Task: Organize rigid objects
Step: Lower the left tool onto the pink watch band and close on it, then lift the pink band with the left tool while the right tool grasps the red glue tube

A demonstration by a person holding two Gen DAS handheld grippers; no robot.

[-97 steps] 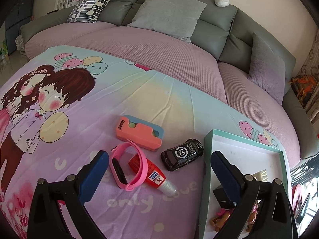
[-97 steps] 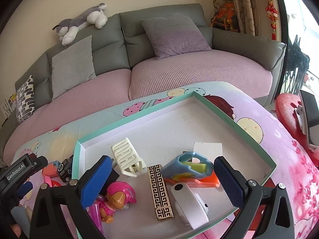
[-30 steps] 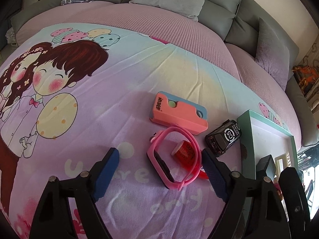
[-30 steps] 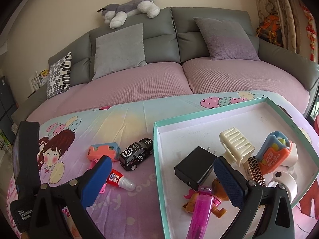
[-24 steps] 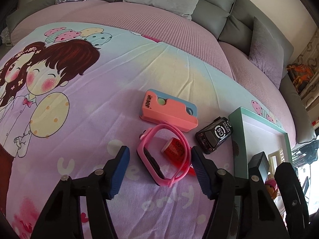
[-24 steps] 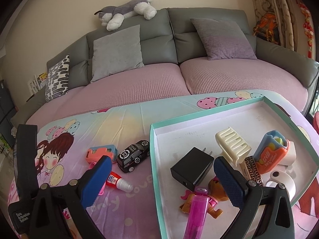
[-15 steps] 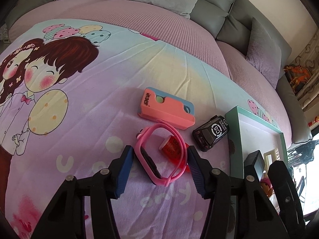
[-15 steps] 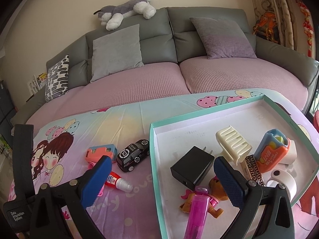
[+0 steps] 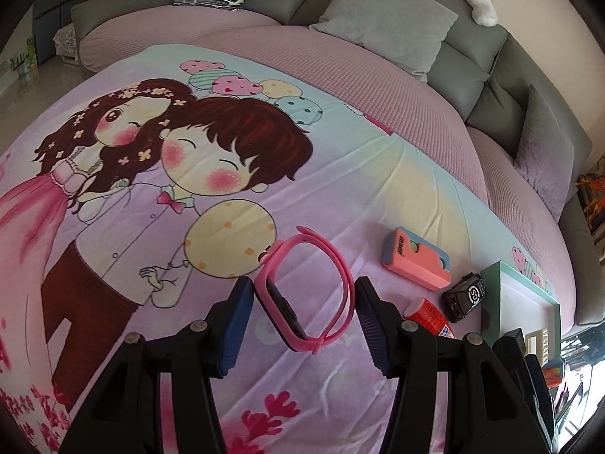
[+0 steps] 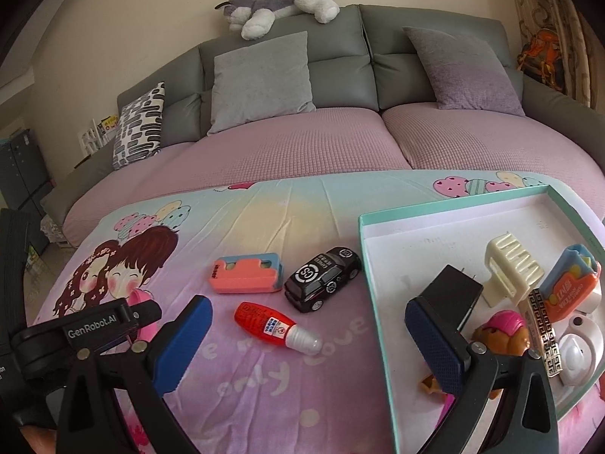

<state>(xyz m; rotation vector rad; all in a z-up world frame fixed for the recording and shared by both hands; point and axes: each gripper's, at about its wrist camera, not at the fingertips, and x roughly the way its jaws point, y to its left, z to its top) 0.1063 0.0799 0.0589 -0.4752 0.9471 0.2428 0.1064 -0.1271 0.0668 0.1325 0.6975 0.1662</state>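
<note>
Rubbery pink looped watch band point(image 9: 306, 287) sits clamped in the left hand-held gripper point(image 9: 302, 316); right hand-held gripper point(image 10: 308, 335) gapes apart.

Pink wristband point(image 9: 306, 291) between left tongs point(image 9: 302, 325)

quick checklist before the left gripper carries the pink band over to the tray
1. Pink watch band sits between the left gripper pads, whose jaws have just been closing: ok.
2. Band clear of the cloth: cannot tell.
3. Red glue bottle free of the band: ok.
4. Tray has bare floor at its far end: ok.
5. Right gripper open, holding nothing: ok.
6. Toy car lies close beside the tray's near wall: not ok.
</note>
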